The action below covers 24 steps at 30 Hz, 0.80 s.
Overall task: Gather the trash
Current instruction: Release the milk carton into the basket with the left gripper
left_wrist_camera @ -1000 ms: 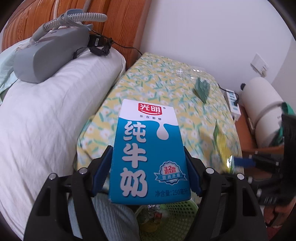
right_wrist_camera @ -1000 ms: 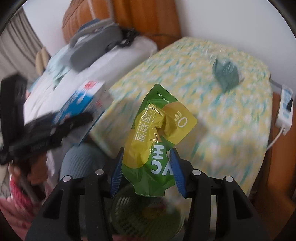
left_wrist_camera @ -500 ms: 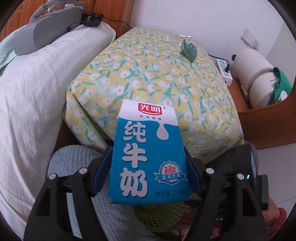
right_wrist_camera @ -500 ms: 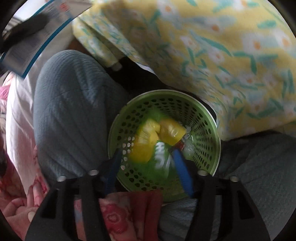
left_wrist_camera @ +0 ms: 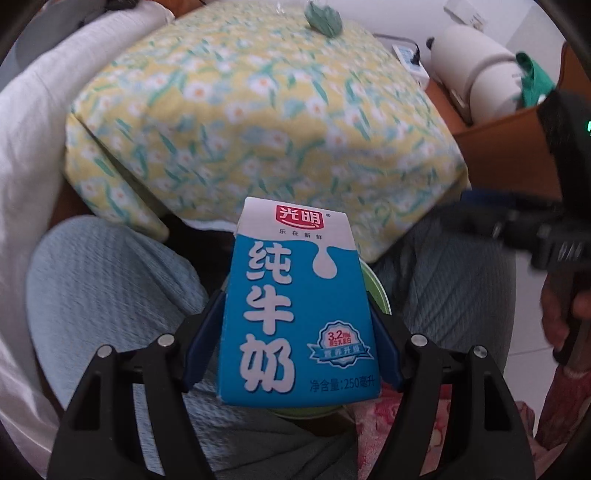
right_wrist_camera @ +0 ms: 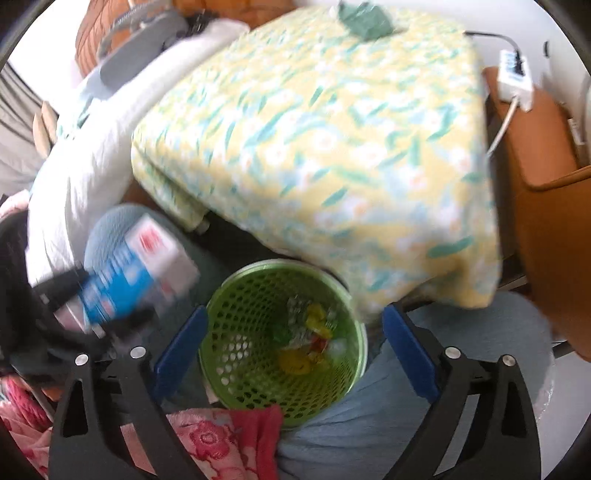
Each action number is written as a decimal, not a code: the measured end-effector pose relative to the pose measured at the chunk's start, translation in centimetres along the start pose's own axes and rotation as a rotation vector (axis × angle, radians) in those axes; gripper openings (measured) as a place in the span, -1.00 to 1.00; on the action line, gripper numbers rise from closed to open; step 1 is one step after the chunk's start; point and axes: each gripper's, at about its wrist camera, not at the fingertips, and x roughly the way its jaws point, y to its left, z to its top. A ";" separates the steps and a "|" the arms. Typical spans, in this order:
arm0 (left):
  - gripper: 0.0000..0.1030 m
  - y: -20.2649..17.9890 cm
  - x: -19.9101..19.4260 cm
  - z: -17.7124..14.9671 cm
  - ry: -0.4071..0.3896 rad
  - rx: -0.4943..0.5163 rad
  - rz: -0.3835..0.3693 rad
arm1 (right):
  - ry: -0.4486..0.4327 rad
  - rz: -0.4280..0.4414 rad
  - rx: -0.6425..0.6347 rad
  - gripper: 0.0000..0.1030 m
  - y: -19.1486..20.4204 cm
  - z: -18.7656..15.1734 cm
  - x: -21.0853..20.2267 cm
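Blue pads of your left hand-held gripper [left_wrist_camera: 295,328] clamp the milk carton [left_wrist_camera: 297,314] above the green basket [right_wrist_camera: 236,350]. Your right hand-held gripper [right_wrist_camera: 293,350], jaws just opened wide and empty, hovers over that basket; the yellow-green pouch [right_wrist_camera: 295,362] lies inside.

Green basket [left_wrist_camera: 376,291] mostly hidden behind milk carton [left_wrist_camera: 295,314], carton motion-blurred at 9 o'clock in right wrist view, basket's wrappers [right_wrist_camera: 310,339] indistinct, green scrap [left_wrist_camera: 324,20] on bedding cut off at 12 o'clock
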 end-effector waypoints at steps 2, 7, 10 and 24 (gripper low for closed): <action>0.35 -0.4 0.9 -0.4 0.034 0.011 -0.010 | -0.019 -0.002 0.019 0.85 -0.8 0.5 -0.5; 0.55 -1.1 1.9 -0.8 0.062 0.009 -0.026 | -0.018 0.012 0.051 0.85 -2.0 0.5 -1.0; 0.64 -1.3 1.5 -0.7 0.035 0.020 0.010 | -0.008 0.010 0.058 0.85 -2.1 0.3 -0.6; 0.82 -1.0 0.4 0.4 -0.008 0.004 0.077 | 0.003 0.011 0.053 0.85 -1.4 0.3 0.3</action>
